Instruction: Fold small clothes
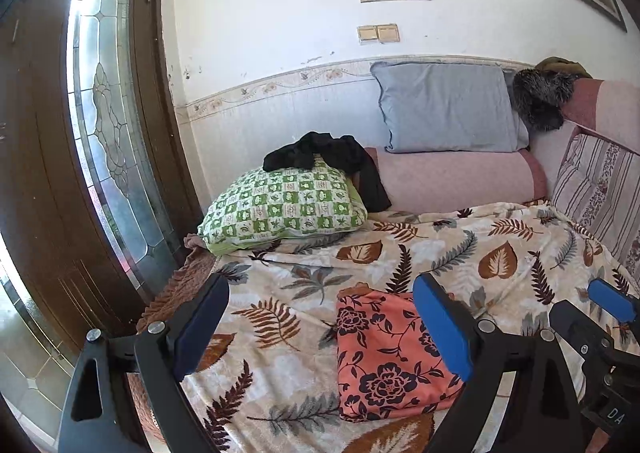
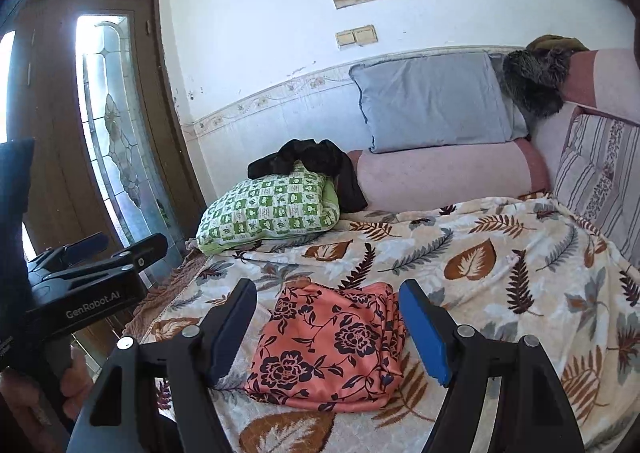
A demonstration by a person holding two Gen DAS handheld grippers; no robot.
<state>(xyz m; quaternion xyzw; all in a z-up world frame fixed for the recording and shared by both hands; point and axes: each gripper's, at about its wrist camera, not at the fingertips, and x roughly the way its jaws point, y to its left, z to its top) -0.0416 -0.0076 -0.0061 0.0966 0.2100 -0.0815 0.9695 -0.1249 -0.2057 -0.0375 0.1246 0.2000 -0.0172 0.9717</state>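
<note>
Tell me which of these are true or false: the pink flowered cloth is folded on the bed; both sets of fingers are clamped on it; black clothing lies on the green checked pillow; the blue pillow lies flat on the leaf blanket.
1. The pink flowered cloth lies folded on the leaf blanket. True.
2. Both grippers grip the cloth. False: the left gripper and the right gripper are open and hold nothing.
3. Black clothing lies on the green checked pillow. True.
4. The blue pillow lies flat on the leaf blanket. False: it leans against the wall, on a pink bolster.
</note>
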